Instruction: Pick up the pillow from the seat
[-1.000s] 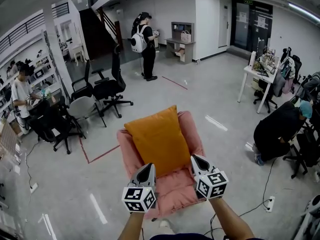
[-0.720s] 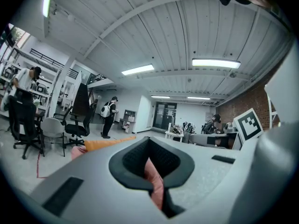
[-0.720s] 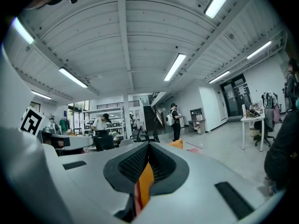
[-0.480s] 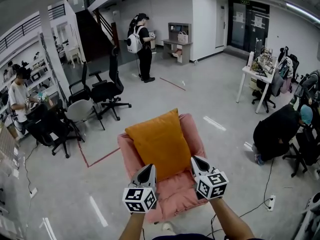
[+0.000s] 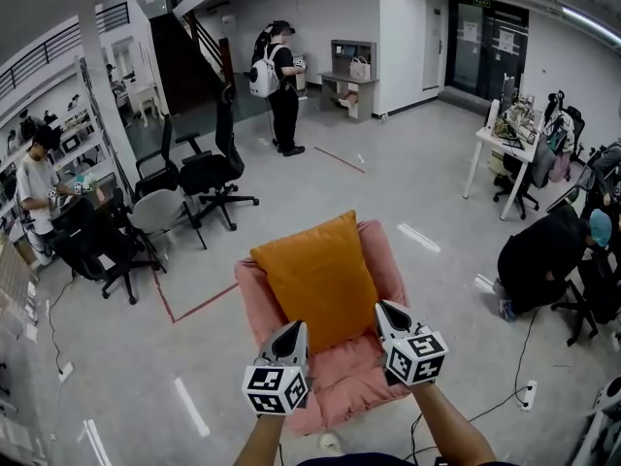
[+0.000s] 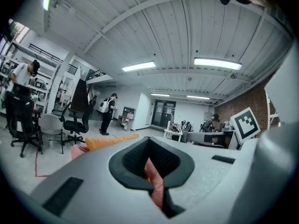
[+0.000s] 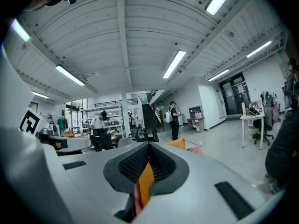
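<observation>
Pillow (image 5: 320, 280): orange, square, propped tilted against the backrest of the pink seat (image 5: 342, 382), lower edge on the seat cushion. It covers most of the backrest, and pink shows on both sides and in front. Nothing touches it.

Left gripper (image 5: 295, 326): jaws clenched together, nothing between them. It hovers over the front-left of the seat cushion, tip just short of the pillow's lower left corner. In the left gripper view, only a sliver of pink fabric shows past the closed pads (background, not a grasp).

Right gripper (image 5: 386, 307): jaws likewise pressed together and empty, near the pillow's lower right corner, over the seat's right side. In its own view I see orange through the slit, beyond the pads.

Both grippers point roughly level toward the pillow, side by side.

Surroundings: grey floor with a red tape line (image 5: 194, 304), black office chairs (image 5: 209, 173) to the left, a standing person with a white backpack (image 5: 277, 76) far back, a crouching person (image 5: 543, 255) at right.
</observation>
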Demonstrator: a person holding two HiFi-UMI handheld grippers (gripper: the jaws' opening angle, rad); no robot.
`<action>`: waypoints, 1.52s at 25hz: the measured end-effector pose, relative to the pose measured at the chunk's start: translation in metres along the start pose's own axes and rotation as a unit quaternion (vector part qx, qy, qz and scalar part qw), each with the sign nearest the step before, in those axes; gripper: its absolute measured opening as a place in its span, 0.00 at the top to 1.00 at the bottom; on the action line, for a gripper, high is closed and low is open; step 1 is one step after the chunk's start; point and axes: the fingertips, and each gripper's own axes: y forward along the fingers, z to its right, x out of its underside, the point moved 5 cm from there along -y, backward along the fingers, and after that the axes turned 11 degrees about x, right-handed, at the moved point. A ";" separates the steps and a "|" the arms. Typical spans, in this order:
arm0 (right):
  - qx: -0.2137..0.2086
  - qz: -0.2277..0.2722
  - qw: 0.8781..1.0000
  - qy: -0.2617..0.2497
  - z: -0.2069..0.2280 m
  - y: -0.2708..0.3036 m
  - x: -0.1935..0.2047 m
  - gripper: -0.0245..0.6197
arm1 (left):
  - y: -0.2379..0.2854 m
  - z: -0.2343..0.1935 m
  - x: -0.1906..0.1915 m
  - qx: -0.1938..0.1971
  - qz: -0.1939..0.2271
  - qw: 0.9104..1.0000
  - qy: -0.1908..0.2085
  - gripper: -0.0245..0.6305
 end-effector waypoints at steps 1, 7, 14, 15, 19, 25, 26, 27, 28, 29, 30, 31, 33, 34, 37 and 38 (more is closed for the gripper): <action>-0.001 -0.001 1.000 0.000 -0.002 0.003 0.000 0.94 | 0.000 -0.003 -0.001 0.000 -0.001 1.000 -0.001 0.96; -0.004 -0.007 1.000 -0.002 -0.014 0.015 0.004 0.94 | 0.001 -0.016 -0.003 0.006 0.001 1.000 -0.003 0.96; 0.002 -0.011 1.000 -0.007 -0.021 0.027 0.005 0.93 | 0.003 -0.033 -0.001 0.008 -0.001 1.000 -0.012 0.96; 0.002 -0.012 1.000 -0.007 -0.021 0.027 0.005 0.94 | 0.003 -0.034 -0.002 0.009 -0.003 1.000 -0.011 0.96; 0.004 -0.011 1.000 -0.007 -0.023 0.029 0.004 0.94 | 0.005 -0.038 -0.003 0.012 -0.003 1.000 -0.011 0.96; 0.007 -0.009 1.000 -0.014 -0.023 0.036 0.004 0.94 | 0.009 -0.045 -0.001 0.013 -0.003 1.000 -0.013 0.96; 0.007 -0.009 1.000 -0.016 -0.024 0.038 0.003 0.93 | 0.010 -0.047 -0.001 0.012 -0.003 1.000 -0.014 0.96; 0.008 -0.009 1.000 -0.017 -0.024 0.039 0.002 0.93 | 0.011 -0.049 -0.001 0.012 -0.003 1.000 -0.016 0.96; 0.008 -0.009 1.000 -0.018 -0.024 0.041 0.001 0.94 | 0.012 -0.051 -0.001 0.011 -0.003 1.000 -0.018 0.96; 0.008 -0.008 1.000 -0.019 -0.023 0.043 0.000 0.93 | 0.013 -0.052 -0.001 0.010 -0.003 1.000 -0.020 0.96; 0.008 -0.008 1.000 -0.020 -0.022 0.045 0.000 0.93 | 0.015 -0.054 0.000 0.009 -0.003 1.000 -0.022 0.96; 0.007 -0.007 1.000 -0.020 -0.021 0.048 0.000 0.93 | 0.016 -0.056 0.000 0.008 -0.002 1.000 -0.023 0.96; 0.006 -0.006 1.000 -0.020 -0.019 0.053 0.000 0.93 | 0.019 -0.059 0.001 0.005 -0.002 1.000 -0.023 0.96; 0.006 -0.006 1.000 -0.019 -0.018 0.056 0.000 0.93 | 0.020 -0.061 0.001 0.003 -0.003 1.000 -0.023 0.96; 0.004 -0.009 1.000 -0.018 -0.014 0.064 0.001 0.93 | 0.025 -0.066 0.003 -0.003 -0.006 1.000 -0.026 0.96; 0.002 -0.010 1.000 -0.018 -0.013 0.068 0.002 0.93 | 0.028 -0.068 0.003 -0.005 -0.007 1.000 -0.027 0.96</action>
